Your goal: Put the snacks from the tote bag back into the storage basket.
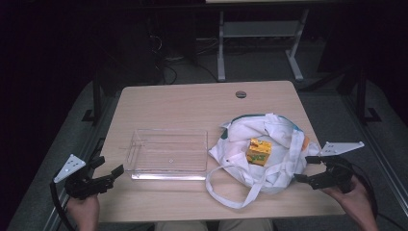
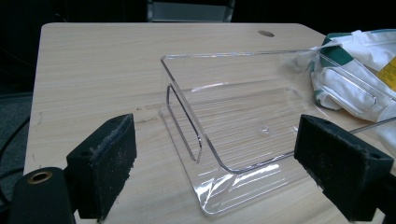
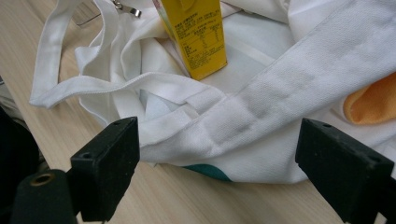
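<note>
A white cloth bag [image 1: 269,154] lies crumpled on the right half of the table, a yellow carton [image 1: 259,151] resting on top of it. In the right gripper view the carton [image 3: 196,37] stands just beyond the bag's wide strap [image 3: 261,112]. A clear plastic tray [image 1: 167,155] sits left of the bag. My left gripper [image 1: 111,169] hovers open at the table's front left, aimed at the tray [image 2: 233,121]. At the bag's right edge my right gripper [image 1: 303,169] is open, its jaws either side of the strap, not touching it.
The wooden table [image 1: 183,103] has a round cable hole [image 1: 241,94] near its far edge. A metal-legged bench [image 1: 260,33] and cables stand on the dark floor beyond. An orange patch [image 3: 373,100] shows on the bag.
</note>
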